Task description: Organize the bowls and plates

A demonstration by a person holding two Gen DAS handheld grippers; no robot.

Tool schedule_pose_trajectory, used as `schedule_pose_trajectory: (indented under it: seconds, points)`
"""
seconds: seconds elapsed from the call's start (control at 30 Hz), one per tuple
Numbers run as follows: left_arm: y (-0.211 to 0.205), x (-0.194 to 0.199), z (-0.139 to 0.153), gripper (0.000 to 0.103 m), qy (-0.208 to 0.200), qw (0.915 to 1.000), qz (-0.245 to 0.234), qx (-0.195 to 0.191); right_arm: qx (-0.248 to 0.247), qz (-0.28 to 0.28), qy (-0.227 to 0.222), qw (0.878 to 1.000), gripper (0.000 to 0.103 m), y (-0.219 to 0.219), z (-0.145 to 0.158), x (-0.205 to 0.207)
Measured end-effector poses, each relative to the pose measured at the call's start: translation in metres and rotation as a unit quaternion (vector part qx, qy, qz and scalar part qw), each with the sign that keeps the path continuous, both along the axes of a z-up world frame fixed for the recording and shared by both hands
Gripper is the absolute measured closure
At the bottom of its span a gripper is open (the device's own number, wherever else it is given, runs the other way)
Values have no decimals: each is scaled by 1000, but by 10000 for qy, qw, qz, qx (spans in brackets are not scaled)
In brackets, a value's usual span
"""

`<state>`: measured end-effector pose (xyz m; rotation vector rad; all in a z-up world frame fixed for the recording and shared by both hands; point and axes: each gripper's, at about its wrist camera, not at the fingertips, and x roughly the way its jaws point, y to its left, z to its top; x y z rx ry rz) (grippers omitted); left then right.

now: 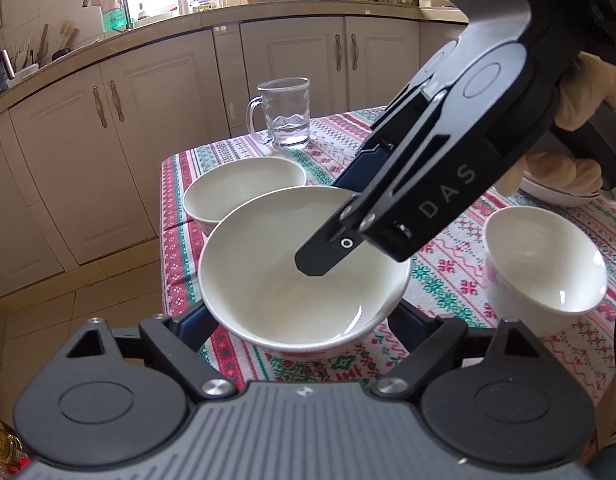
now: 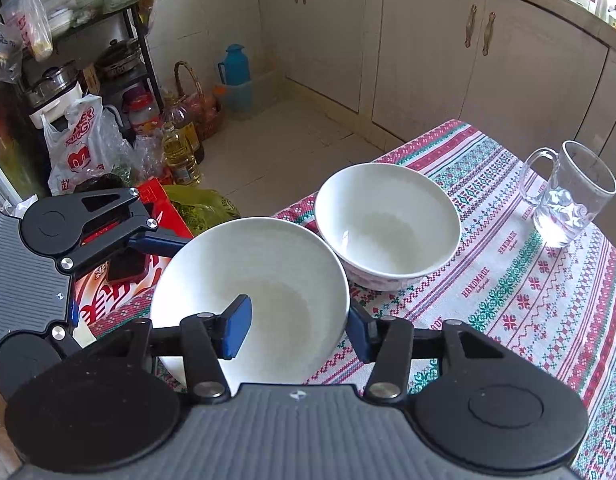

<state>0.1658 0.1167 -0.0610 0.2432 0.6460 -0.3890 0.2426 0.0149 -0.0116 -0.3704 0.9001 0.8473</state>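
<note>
Passing the near bowl [image 1: 304, 268] between grippers.
Left gripper [image 1: 304, 320] cradles it, jaws spread around; right gripper [image 2: 296, 328] pinches its rim; next, stack into far bowl [image 2: 387, 224].

**Two wrist cameras over one bowl**

The left wrist view looked from close behind the near bowl [image 1: 304, 268] toward the kitchen cabinets [image 1: 292, 64]. The right wrist view looked steeply down on this bowl [image 2: 248, 292] from its other side. Both showed the second bowl [image 2: 387, 224] and the glass mug [image 1: 284, 114] beyond it.

near bowl [image 1: 304, 272] on tablecloth [image 1: 447, 280] | second bowl [image 1: 244, 192] behind | mug [image 1: 284, 114] beyond
</note>
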Motion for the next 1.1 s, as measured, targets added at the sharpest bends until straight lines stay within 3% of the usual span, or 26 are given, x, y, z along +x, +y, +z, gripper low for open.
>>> schedule_pose_trajectory:
  seconds: [0.5,1.1]
  points:
    - [-40,-39,32,13,65,9991,-423,-18,209,-138,-196,9995,47,-53,40,-54]
    - [-107,-52,33,13,285,9929,-1158,-14,183,-812,-248,9962,47,-132,41,-94]
